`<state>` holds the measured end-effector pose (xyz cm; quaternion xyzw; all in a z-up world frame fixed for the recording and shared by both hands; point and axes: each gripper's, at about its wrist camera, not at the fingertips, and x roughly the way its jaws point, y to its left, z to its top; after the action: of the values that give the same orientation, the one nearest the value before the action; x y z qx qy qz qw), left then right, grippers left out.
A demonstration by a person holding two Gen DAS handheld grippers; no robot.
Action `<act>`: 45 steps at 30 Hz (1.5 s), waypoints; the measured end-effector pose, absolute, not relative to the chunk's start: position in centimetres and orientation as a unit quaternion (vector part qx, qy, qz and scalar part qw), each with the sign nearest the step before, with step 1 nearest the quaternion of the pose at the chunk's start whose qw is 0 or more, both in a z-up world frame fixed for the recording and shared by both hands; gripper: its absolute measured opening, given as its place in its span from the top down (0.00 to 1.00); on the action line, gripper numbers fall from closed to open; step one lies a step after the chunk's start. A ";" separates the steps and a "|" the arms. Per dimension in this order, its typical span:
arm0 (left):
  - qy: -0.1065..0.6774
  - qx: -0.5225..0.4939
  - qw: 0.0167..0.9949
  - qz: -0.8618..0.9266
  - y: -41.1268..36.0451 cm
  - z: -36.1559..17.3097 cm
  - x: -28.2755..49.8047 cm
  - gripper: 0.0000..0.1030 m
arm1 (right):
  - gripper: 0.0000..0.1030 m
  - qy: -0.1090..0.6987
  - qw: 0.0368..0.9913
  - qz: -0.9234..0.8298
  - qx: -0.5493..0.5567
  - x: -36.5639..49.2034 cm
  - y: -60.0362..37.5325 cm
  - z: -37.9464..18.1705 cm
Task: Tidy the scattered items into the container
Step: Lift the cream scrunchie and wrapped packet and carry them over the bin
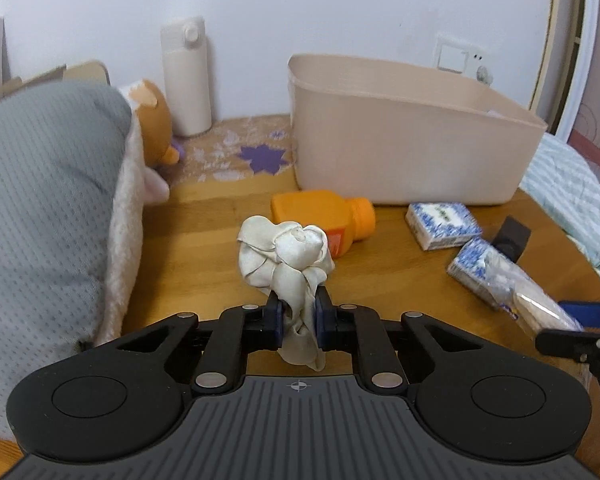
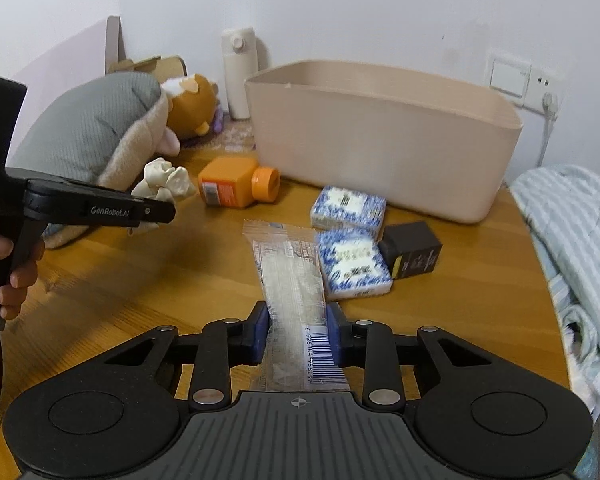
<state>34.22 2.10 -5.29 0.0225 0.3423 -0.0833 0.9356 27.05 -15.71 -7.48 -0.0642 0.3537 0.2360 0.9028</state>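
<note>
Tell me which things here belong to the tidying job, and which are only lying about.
Job: cloth, wrapped packet, orange bottle, two blue packs, black box, bin.

Lying about: flask, plush toy, grey cushion, striped bedding.

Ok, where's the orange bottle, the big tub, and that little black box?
orange bottle (image 2: 230, 186): right wrist view, on its flat side by the label.
big tub (image 2: 364, 152): right wrist view, on its front wall.
little black box (image 2: 414, 250): right wrist view, on its top face.
</note>
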 end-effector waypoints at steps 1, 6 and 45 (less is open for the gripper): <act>0.338 0.026 0.937 -0.085 1.9 -4.9 34.1 0.86 | 0.73 0.349 0.905 0.235 -0.064 27.0 -15.9 -7.1; 0.315 0.033 0.944 -0.093 1.2 -2.8 33.4 0.86 | 0.73 0.322 0.916 0.228 -0.066 26.8 -16.5 -4.9; 0.316 0.029 0.943 -0.100 -6.3 5.5 46.4 0.86 | 0.73 0.244 0.957 0.143 -0.059 40.3 -20.3 3.6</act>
<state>46.44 -6.26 5.46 0.0292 0.3159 -0.0998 0.9431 40.27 -20.26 3.57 -0.0585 0.2439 0.1429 0.9574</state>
